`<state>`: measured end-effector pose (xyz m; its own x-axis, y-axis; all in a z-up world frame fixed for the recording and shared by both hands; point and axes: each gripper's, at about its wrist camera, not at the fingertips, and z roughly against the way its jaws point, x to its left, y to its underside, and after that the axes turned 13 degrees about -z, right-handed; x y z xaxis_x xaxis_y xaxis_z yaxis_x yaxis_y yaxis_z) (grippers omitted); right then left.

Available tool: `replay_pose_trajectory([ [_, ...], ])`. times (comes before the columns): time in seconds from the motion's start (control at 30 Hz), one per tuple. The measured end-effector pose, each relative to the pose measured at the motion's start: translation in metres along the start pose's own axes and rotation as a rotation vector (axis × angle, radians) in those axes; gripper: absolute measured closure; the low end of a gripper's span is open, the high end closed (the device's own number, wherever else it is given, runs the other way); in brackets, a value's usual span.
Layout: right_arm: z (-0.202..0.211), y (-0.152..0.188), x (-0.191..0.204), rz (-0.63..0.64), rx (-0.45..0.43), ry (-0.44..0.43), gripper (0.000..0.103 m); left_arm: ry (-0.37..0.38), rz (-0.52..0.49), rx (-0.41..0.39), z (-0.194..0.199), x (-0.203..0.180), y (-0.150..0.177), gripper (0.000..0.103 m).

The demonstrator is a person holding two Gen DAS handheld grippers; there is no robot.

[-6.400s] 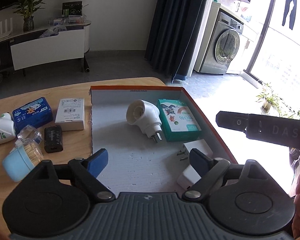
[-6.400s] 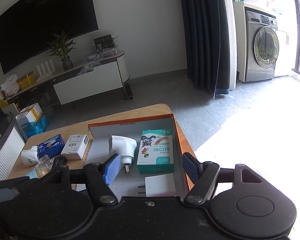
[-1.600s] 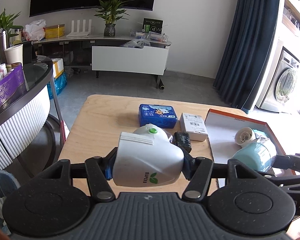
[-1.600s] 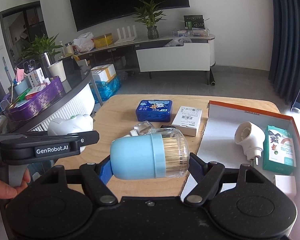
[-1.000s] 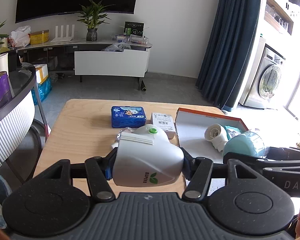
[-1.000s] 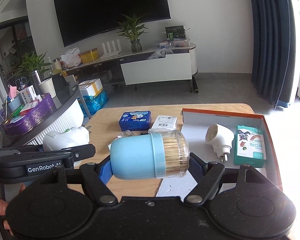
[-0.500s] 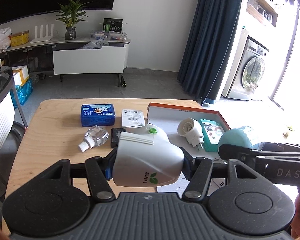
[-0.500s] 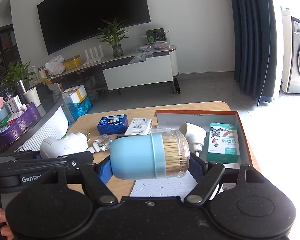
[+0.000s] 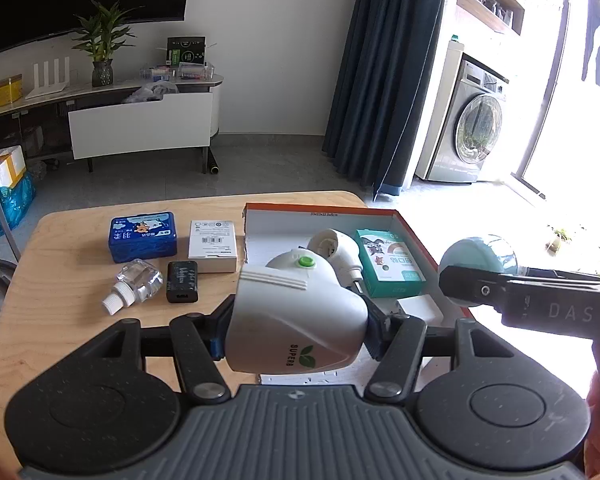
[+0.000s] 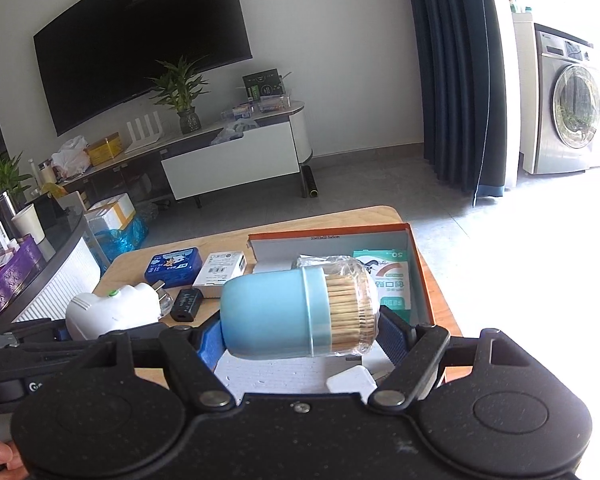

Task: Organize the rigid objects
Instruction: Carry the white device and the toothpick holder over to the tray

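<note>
Left wrist view first: the orange-rimmed box (image 9: 416, 236) sits open on the right side of the wooden table (image 9: 60, 320), and inside it lie a white plug (image 9: 334, 245), a teal carton (image 9: 390, 268) just beside it, and a white adapter (image 9: 418, 307) nearer the camera. Out on the table, left of the box, are a blue tin (image 9: 143, 236), a white carton (image 9: 213, 245), a black block (image 9: 182, 281) and a clear bottle (image 9: 138, 283) lying on its side. The left gripper (image 9: 296, 332) has its jaws clamped on a white diffuser (image 9: 296, 328), rounded, ribbed on top, with a green button and green "SUPERB" lettering, held above the box's near left edge. Off to the right, the right gripper (image 9: 476, 284) carries the jar (image 9: 478, 254), blue end showing, above the box's right wall. Over to the right wrist view: the box (image 10: 414, 256) again, teal carton (image 10: 392, 280) in its far right part, a white piece (image 10: 350, 382) at the near edge. The right gripper (image 10: 300, 340) grips the jar (image 10: 296, 312) sideways, jaws closed on its two ends: pale blue base at left, clear lid at right, packed with toothpicks (image 10: 350, 312). It hangs over the box. At left, the left gripper (image 10: 60, 336) holds the diffuser (image 10: 112, 312), prongs pointing right, over the table (image 10: 128, 264).
</note>
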<state>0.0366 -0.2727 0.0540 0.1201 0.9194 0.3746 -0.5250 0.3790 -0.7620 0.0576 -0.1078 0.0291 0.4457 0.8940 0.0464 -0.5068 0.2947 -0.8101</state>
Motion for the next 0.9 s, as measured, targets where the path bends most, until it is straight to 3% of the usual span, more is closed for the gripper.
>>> replay_pose_trajectory([
  [0.9, -0.018, -0.005, -0.017, -0.039, 0.014, 0.032, 0.013, 0.065, -0.055, 0.055, -0.025, -0.029, 0.002, 0.041],
])
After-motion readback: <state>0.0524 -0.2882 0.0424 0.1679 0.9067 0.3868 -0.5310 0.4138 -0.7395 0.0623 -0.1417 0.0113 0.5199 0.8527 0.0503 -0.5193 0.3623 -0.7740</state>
